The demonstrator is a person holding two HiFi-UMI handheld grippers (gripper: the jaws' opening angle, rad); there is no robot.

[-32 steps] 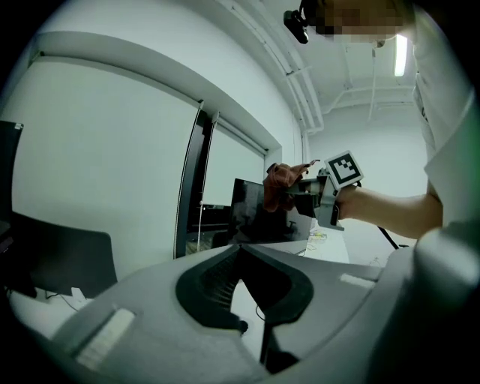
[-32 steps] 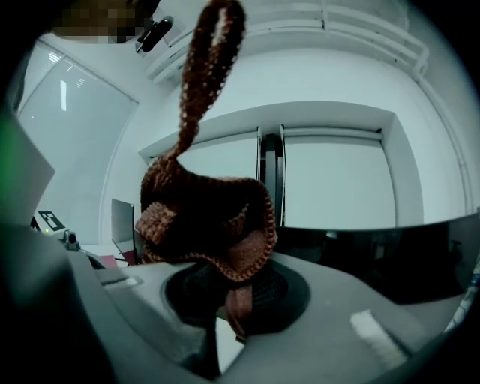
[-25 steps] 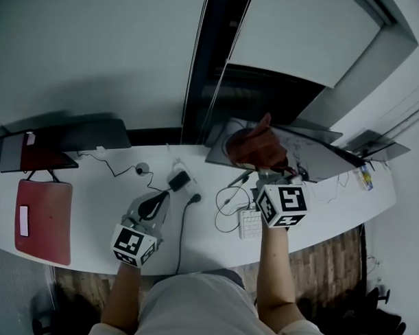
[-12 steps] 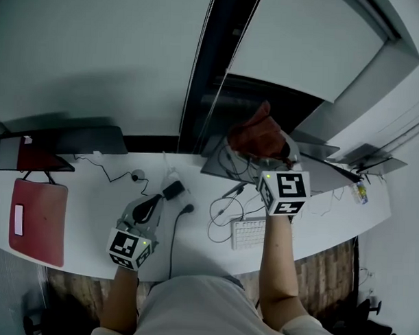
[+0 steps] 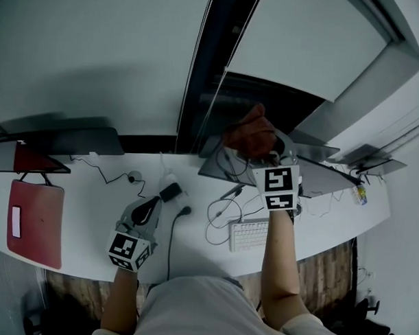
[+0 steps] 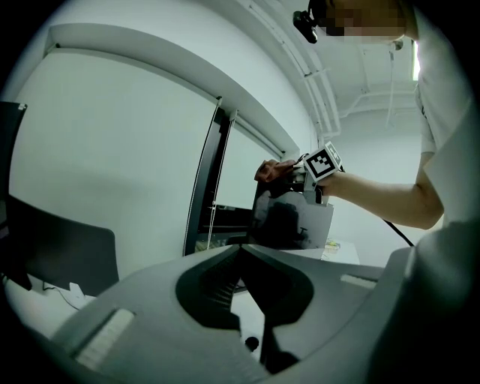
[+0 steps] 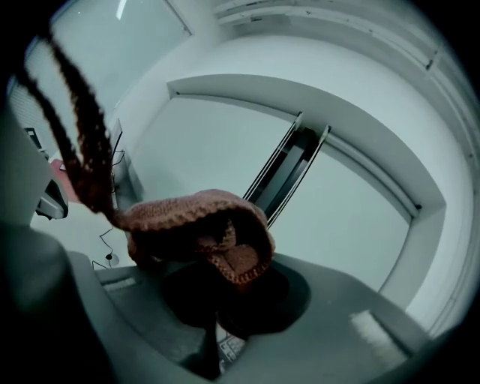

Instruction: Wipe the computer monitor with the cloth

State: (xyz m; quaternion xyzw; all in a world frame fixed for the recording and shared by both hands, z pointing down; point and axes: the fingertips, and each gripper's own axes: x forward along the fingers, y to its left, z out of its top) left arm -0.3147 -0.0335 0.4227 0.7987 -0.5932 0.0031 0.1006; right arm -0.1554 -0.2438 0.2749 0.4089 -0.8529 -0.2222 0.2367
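The red-brown knitted cloth (image 5: 250, 136) is bunched against the top edge of the dark monitor (image 5: 215, 168) at the back of the white desk (image 5: 91, 214). My right gripper (image 5: 268, 158) is raised and shut on it. In the right gripper view the cloth (image 7: 201, 223) folds over the jaws, and a strand hangs at the left. In the left gripper view the cloth (image 6: 271, 169) sits at the monitor's (image 6: 291, 222) upper corner. My left gripper (image 5: 152, 206) rests low over the desk, shut and empty, with its jaws meeting.
A white keyboard (image 5: 248, 233) lies at the front right, with tangled cables (image 5: 220, 210) and a black power adapter (image 5: 171, 191) nearby. A second dark monitor (image 5: 80, 139) stands at the back left. A red flat object (image 5: 35, 219) sits at the far left.
My right gripper has lifted the cloth and slid it slightly left along the monitor's top edge. The left gripper has stayed put on the desk.
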